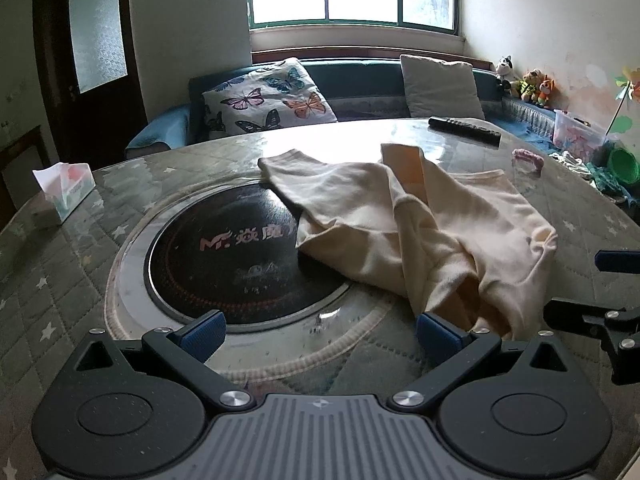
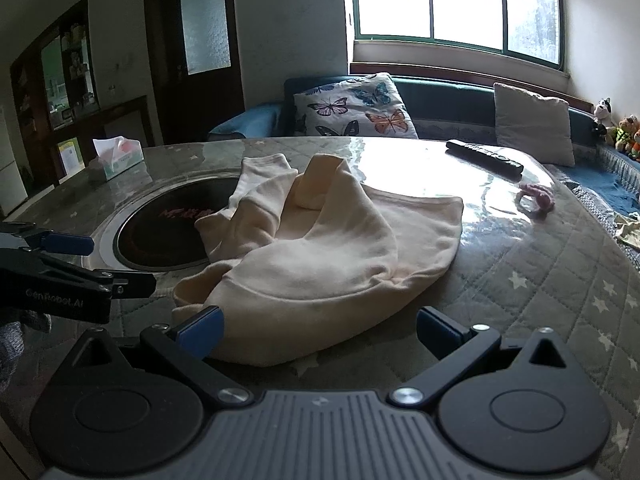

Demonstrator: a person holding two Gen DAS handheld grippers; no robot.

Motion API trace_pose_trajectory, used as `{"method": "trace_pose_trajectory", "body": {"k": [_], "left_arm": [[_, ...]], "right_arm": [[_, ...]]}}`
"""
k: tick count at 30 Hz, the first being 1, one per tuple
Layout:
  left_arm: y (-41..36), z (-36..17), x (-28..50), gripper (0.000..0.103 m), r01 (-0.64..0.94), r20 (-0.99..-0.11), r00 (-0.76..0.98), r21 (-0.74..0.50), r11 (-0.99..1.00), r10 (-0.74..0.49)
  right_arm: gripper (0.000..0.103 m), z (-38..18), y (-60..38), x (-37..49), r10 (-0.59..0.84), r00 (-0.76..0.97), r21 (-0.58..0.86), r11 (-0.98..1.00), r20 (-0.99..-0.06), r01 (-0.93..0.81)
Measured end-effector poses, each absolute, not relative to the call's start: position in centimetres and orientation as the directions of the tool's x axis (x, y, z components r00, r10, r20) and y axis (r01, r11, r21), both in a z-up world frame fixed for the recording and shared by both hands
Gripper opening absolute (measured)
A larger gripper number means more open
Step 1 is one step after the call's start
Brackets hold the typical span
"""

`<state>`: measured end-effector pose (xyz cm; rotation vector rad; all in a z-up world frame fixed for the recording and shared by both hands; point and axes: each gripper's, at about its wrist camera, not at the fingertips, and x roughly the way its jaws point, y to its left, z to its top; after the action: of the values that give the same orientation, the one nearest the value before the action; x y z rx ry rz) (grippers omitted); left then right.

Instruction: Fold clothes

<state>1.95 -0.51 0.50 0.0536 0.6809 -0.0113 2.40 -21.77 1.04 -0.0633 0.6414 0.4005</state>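
Both sets of jaws stand spread and hold nothing: the left gripper (image 1: pixel 318 330) and right gripper (image 2: pixel 318 330) hover low at the near edge of the cream garment (image 2: pixel 320 248), rumpled on the bench (image 2: pixel 560 300). Pinch single layers at opposite corners, I'd judge.

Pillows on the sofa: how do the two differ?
The butterfly pillow is printed with coloured butterflies; the plain pillow is unpatterned pale grey. The butterfly one sits at the sofa's left end, the plain one further right, nearer the toys. Both lean against the backrest.
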Motion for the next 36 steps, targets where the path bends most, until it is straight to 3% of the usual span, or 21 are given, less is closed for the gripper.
{"method": "trace_pose_trajectory", "body": {"k": [5, 15, 25, 33, 36], "left_arm": [[-0.8, 1.3, 3.3, 0.102, 0.052, -0.623, 0.782, 0.039, 0.998, -0.017], [-1.6, 2.9, 8.2, 0.089, 0.101, -0.615, 0.786, 0.015, 0.995, -0.07], [-2.7, 2.9, 11.7, 0.082, 0.137, -0.628, 0.772, 0.016, 0.99, -0.096], [-3.6, 2.8, 14.5, 0.077, 0.166, -0.643, 0.757, 0.017, 0.986, -0.117], [-3.8, 2.5, 15.9, 0.069, 0.18, -0.659, 0.74, 0.002, 0.984, -0.134]], "right_arm": [[0.103, 1.3, -21.9, 3.8, 0.345, 0.726, 0.061, 0.92, -0.595, -0.387], [0.099, 2.0, -21.9, 8.4, 0.332, 0.731, 0.039, 0.921, -0.596, -0.387], [0.098, 1.5, -21.6, 12.3, 0.333, 0.721, 0.046, 0.921, -0.607, -0.386], [0.09, 0.7, -20.7, 15.1, 0.346, 0.695, 0.059, 0.914, -0.63, -0.402], [0.084, 0.3, -20.3, 16.4, 0.347, 0.685, 0.056, 0.911, -0.641, -0.409]]}}
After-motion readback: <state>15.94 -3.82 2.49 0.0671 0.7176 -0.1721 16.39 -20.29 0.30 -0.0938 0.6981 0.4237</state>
